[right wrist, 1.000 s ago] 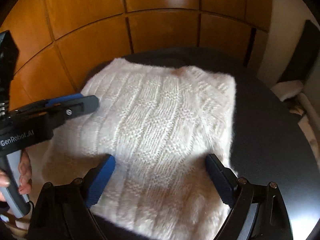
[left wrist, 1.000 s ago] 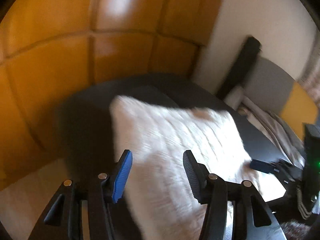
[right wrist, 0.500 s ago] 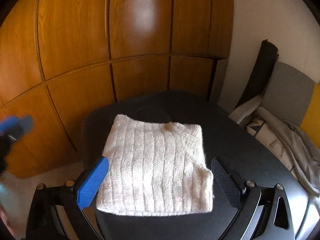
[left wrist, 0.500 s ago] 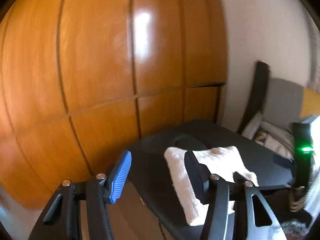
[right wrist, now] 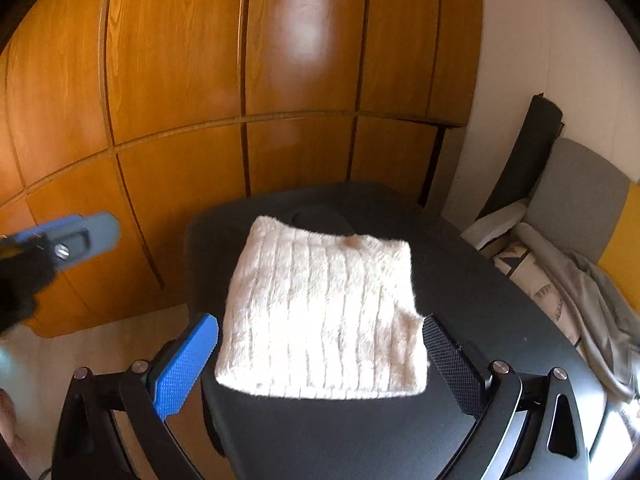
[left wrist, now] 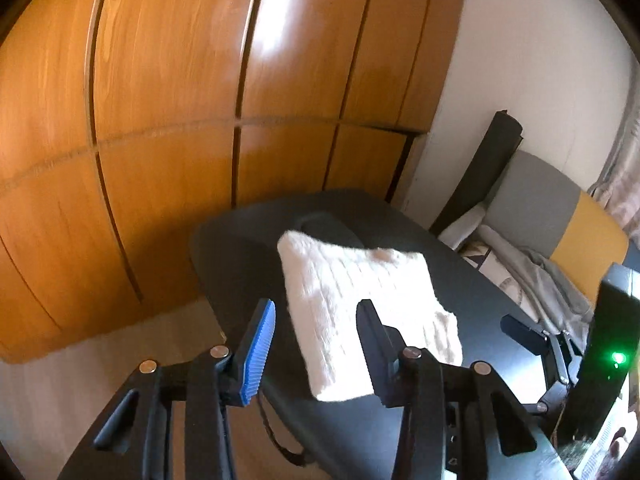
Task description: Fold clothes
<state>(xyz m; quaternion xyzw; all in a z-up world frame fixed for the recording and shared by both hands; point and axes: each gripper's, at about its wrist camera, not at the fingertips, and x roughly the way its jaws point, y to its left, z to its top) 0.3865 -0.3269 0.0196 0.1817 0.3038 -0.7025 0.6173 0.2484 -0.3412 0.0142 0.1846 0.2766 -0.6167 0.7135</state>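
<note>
- The fluffy white knitted sweater lies in the middle of the frame in the right wrist view, on the dark round-edged desk. It is folded into a neat, thick square.
- The edges of the square look tidy. One small corner pokes out a bit at the lower right side of the square.
- The left hand-held gripper sits at the bottom middle of its own view. Its two fingers are spread apart and nothing is between them. It is up in the air, not touching the sweater.
- The right hand-held gripper sits at the bottom of its own view. Its fingers are wide apart too, with nothing held. The sweater shows in the gap, but lies further away on the desk.
- I think the folding of this sweater is done, or very nearly done.
- At the right edge of the frame some loose grey and patterned cloth lies in a heap beside the desk. It may be more clothes that need folding, but I cannot tell.
</note>
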